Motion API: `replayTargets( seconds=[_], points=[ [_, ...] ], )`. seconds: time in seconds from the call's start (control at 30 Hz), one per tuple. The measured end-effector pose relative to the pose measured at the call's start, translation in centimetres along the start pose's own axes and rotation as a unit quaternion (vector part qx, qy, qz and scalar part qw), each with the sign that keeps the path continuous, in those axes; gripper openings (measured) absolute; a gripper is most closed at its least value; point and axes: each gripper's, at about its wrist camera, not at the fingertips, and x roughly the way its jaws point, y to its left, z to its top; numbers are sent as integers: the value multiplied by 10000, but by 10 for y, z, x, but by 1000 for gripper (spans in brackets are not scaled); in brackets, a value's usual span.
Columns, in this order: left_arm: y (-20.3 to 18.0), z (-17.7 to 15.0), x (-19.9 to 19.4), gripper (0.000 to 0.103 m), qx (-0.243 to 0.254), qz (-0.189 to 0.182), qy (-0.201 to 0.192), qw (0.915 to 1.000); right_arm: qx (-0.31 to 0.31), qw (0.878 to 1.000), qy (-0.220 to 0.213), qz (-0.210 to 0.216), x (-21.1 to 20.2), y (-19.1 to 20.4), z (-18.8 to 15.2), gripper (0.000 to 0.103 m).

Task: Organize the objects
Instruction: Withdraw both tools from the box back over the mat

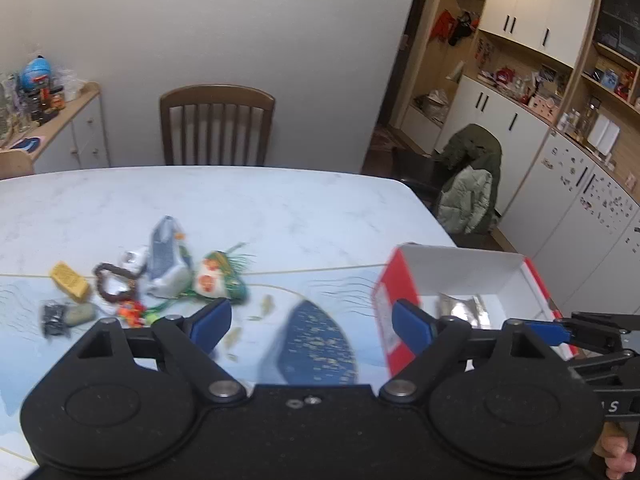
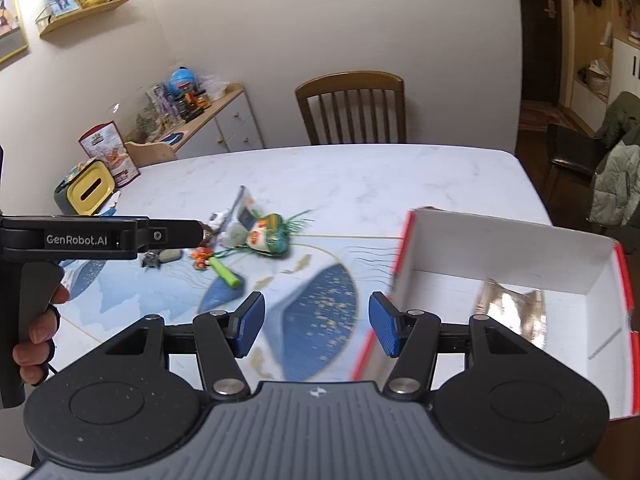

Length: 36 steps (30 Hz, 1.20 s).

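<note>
Both grippers, left [image 1: 311, 324] and right [image 2: 317, 325], are wide apart and hold nothing. The box [image 2: 500, 240] contains a foil packet [image 2: 510, 312]; the clutter [image 1: 160, 276] lies left of it

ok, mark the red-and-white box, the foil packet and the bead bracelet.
red-and-white box [image 2: 500, 256], right wrist view, inner back wall.
foil packet [image 2: 516, 312], right wrist view, centre.
bead bracelet [image 1: 102, 286], left wrist view, left bead arc.

Ahead-left of the left tool [image 1: 311, 326], the small clutter [image 1: 120, 284] is motion-blurred; the red box [image 2: 516, 240] runs off frame.
</note>
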Motion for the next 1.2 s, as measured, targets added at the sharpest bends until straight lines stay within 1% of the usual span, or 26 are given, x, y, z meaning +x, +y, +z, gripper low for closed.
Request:
replayTargets(
  seconds=[0.07,0.1,0.13,0.2,0.3,0.47,0.63,0.73,0.87,1.0,1.2],
  points=[
    [16,2,-3,89,-7,13,-26,10000,-34,10000,2,8,6,13,4,57],
    [23,2,-5,90,18,20,-54,10000,-36,10000,-3,18,8,20,5,60],
    [30,3,-7,94,60,25,-96,9999,-25,10000,-6,16,11,26,7,61],
    [45,3,-10,97,92,90,-162,9998,8,10000,4,27,18,38,10,61],
    [68,3,-11,97,66,44,-153,9999,14,10000,36,36,31,56,13,61],
    [106,-2,-10,100,-28,72,-99,9999,43,9998,107,145,52,87,17,67],
    [137,-7,-10,102,96,294,-178,9994,3,9998,116,144,75,114,20,73],
    [156,-10,-7,102,117,413,-191,9989,-109,9999,66,37,89,130,22,76],
    [181,-14,1,102,38,443,-98,9990,-189,9998,64,-90,109,145,24,76],
    [203,-20,10,103,-67,476,-54,9988,-278,9993,150,-184,132,156,24,77],
    [239,-32,29,103,-410,726,101,9965,-520,9972,396,-367,167,168,21,76]
  ],
)
